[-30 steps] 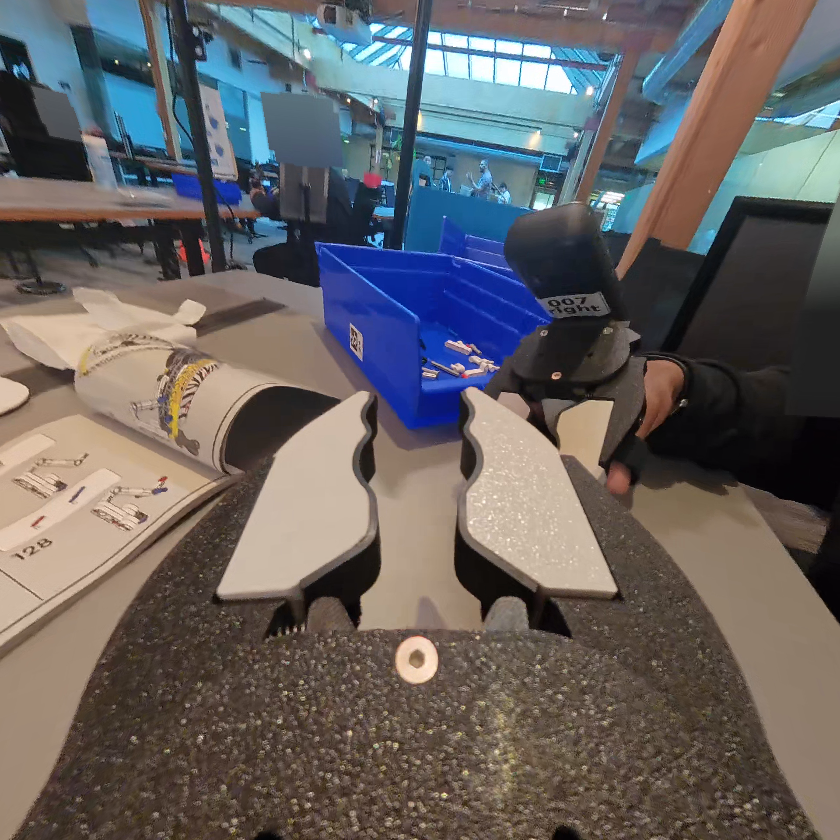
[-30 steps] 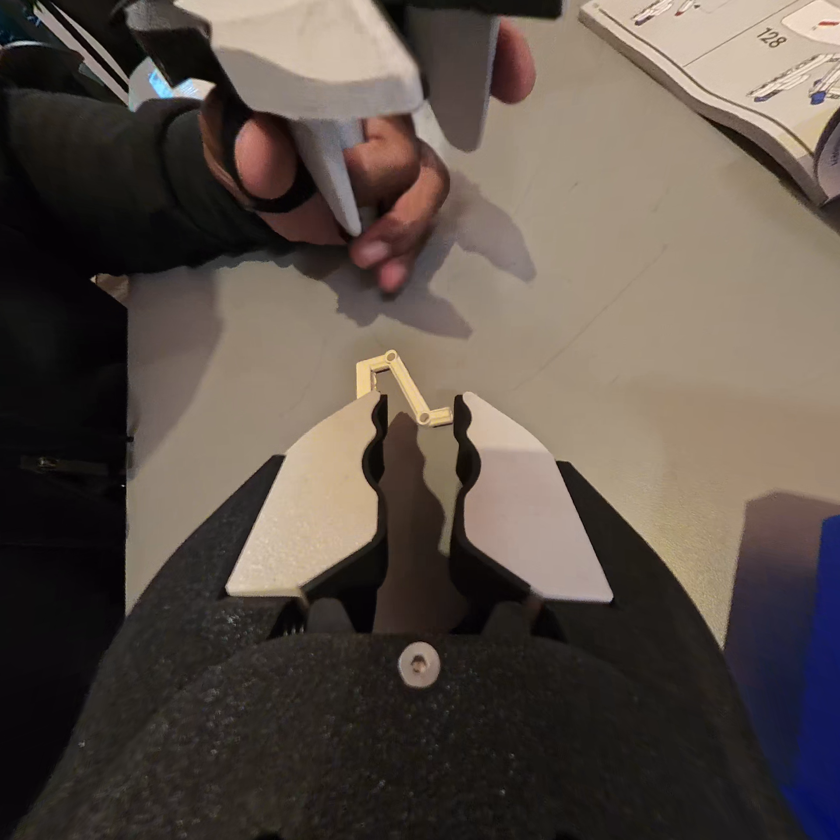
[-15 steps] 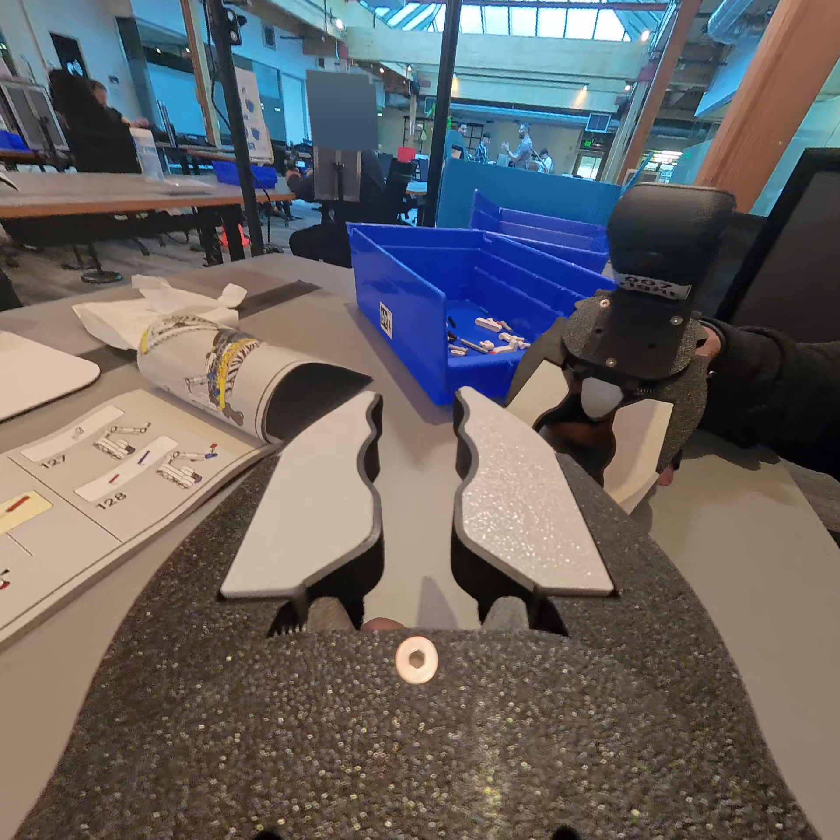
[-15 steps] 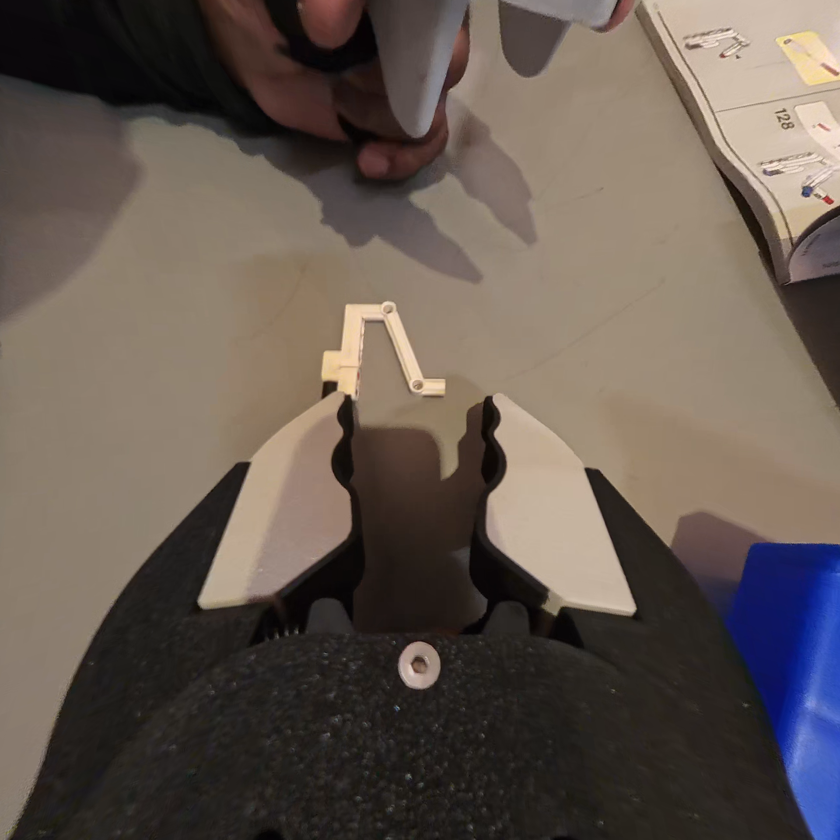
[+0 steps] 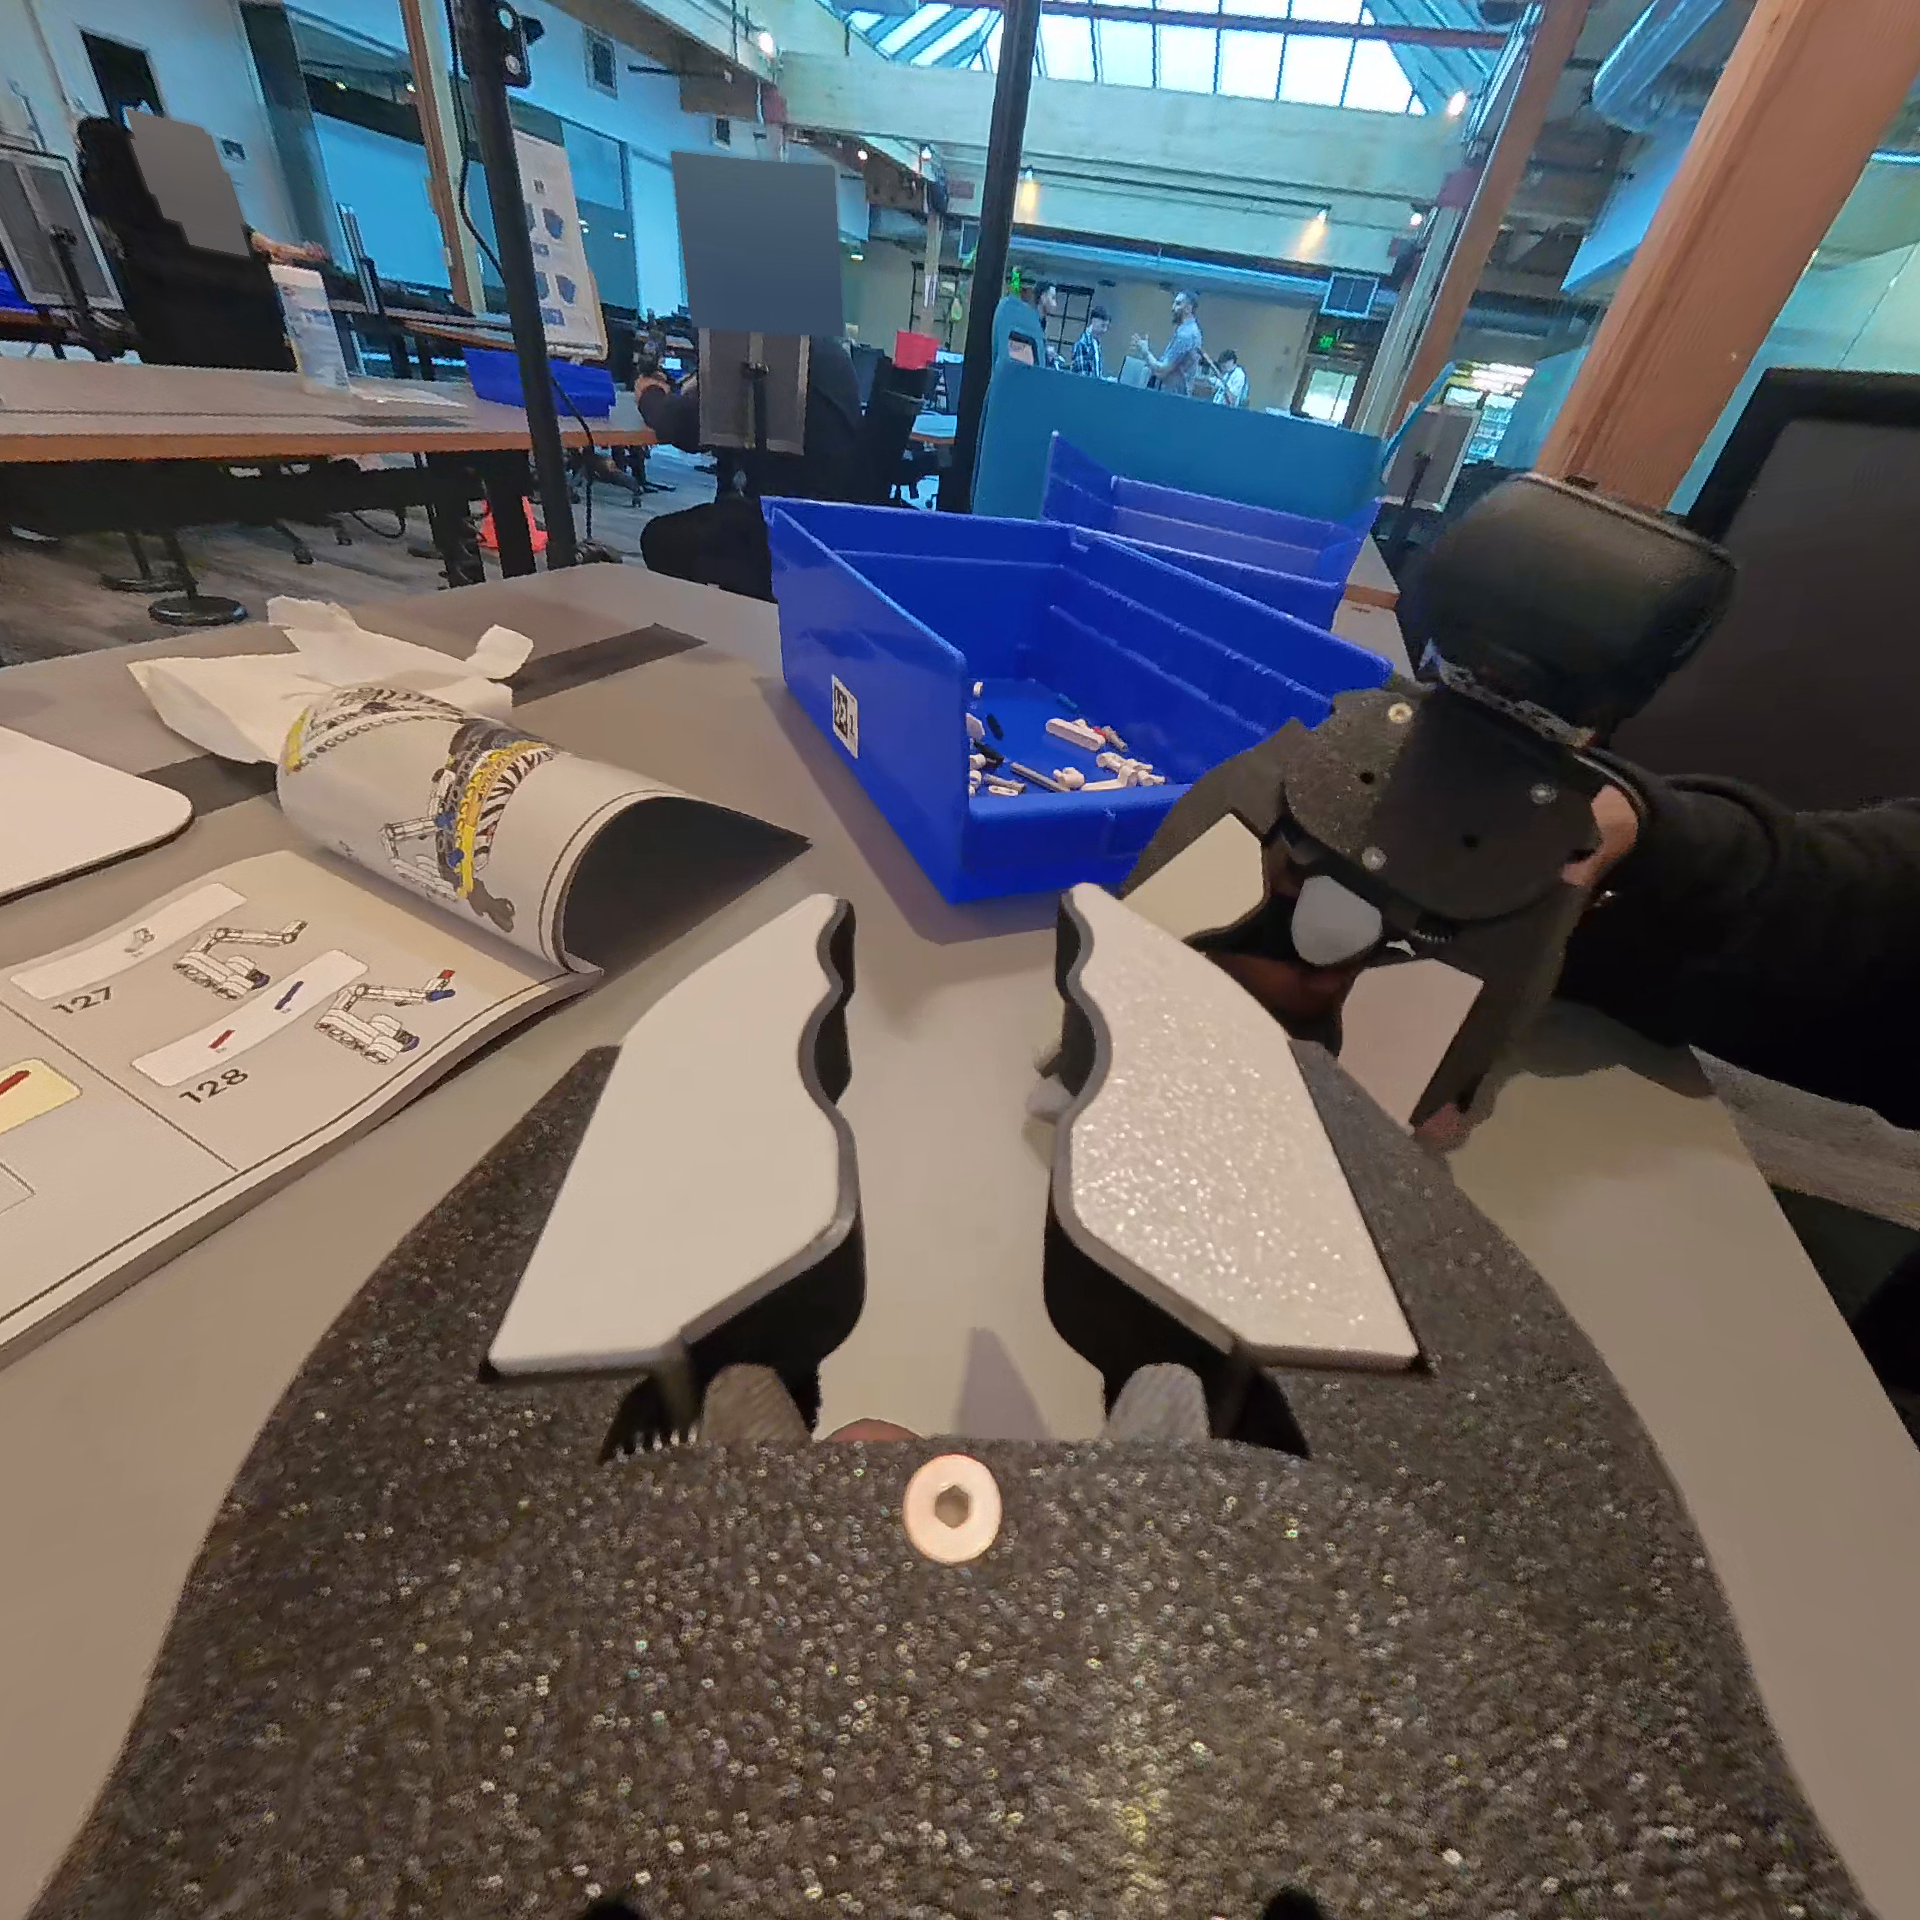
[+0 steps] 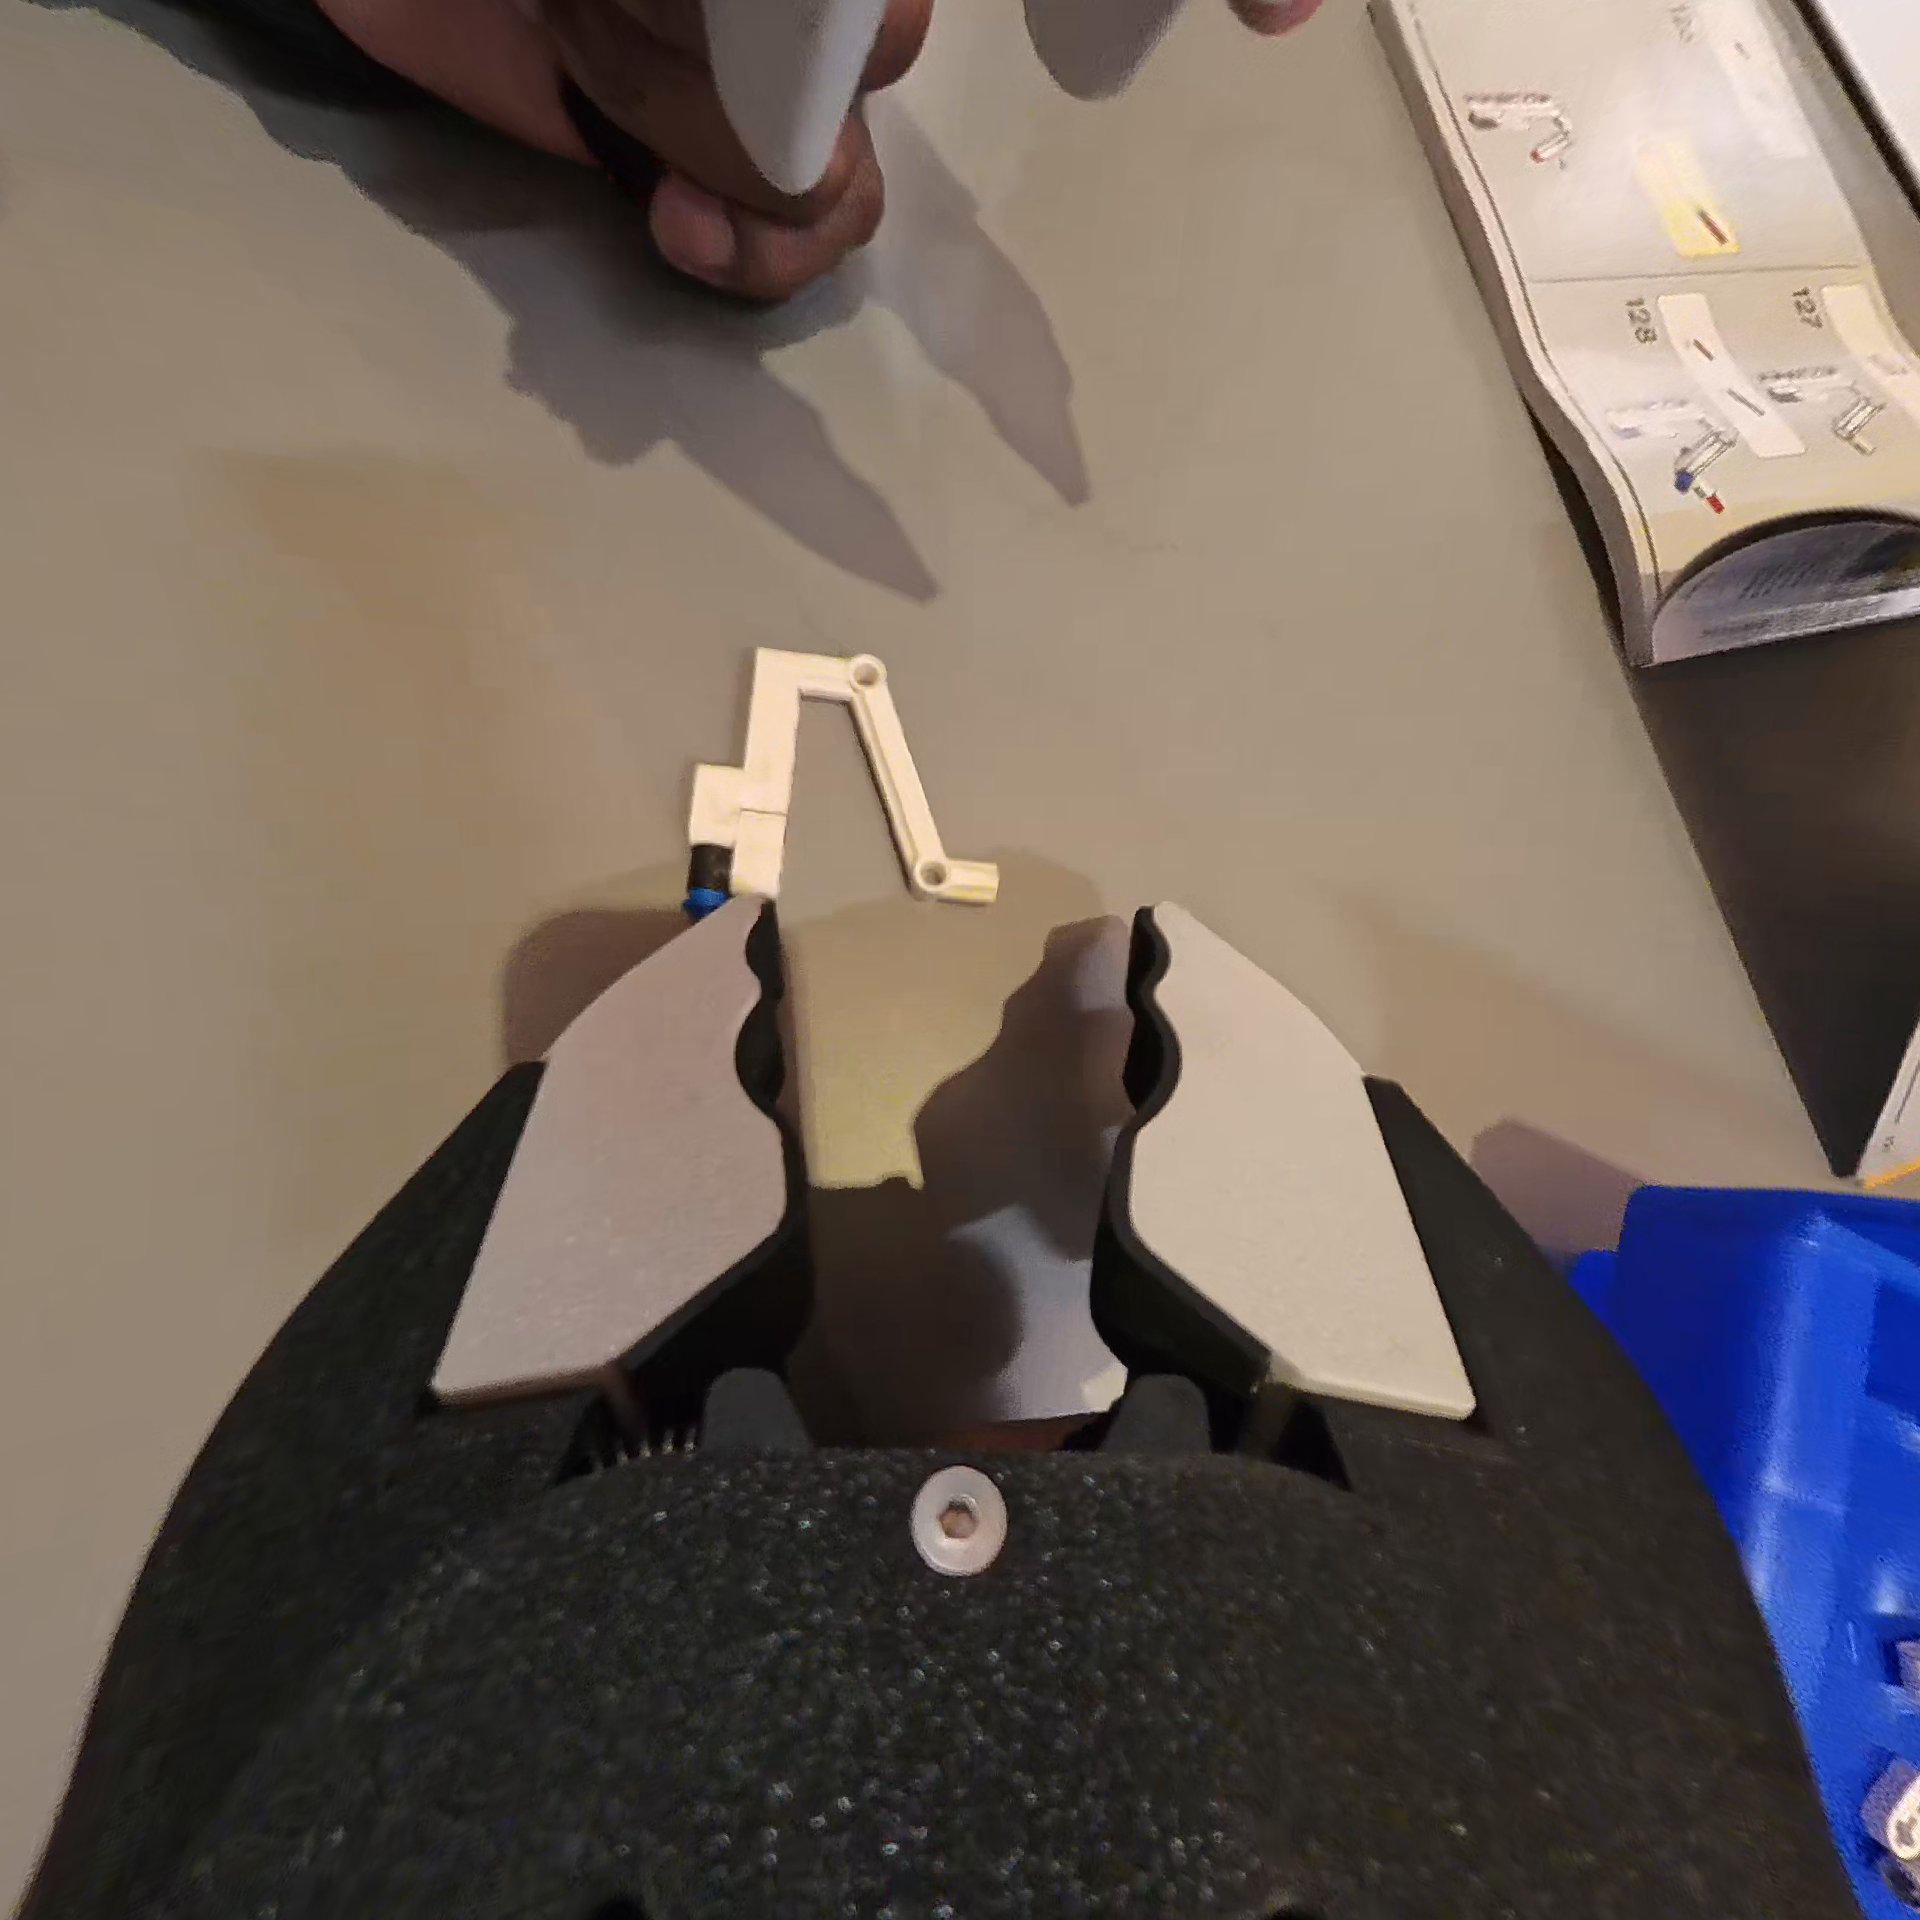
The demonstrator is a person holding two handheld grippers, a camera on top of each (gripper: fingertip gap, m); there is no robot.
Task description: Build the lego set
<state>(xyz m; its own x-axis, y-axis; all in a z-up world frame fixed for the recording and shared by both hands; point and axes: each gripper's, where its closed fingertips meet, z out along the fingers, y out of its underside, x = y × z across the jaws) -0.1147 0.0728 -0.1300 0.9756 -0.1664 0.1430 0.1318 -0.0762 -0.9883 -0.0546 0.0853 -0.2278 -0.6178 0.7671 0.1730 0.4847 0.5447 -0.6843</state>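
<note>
A white linked brick assembly [image 6: 774,748], with a black and blue pin at one end, lies flat on the grey table [image 6: 1299,675]. My right gripper [image 6: 951,920] is open just behind it, and its left fingertip [image 6: 743,935] is beside the pin end. Nothing is between its pads. My left gripper [image 5: 951,914] is open and empty, low over the table. A small white bit [image 5: 1044,1096] shows beside its right finger. The right gripper [image 5: 1351,935] stands close ahead on the right in the left wrist view. The left gripper's fingers [image 6: 800,104] and a hand show at the top of the right wrist view.
A blue bin [image 5: 883,665] with several small bricks stands ahead, and its corner shows in the right wrist view [image 6: 1766,1403]. An open instruction booklet [image 5: 260,997] lies to the left; it also shows in the right wrist view [image 6: 1714,312]. Crumpled white paper [image 5: 343,665] lies behind it. My hands' fingertips stand some 12 cm from each other.
My right gripper opened, let go of the white assembly and drew back a little; the assembly now lies on the table. My left gripper moved back from it.
</note>
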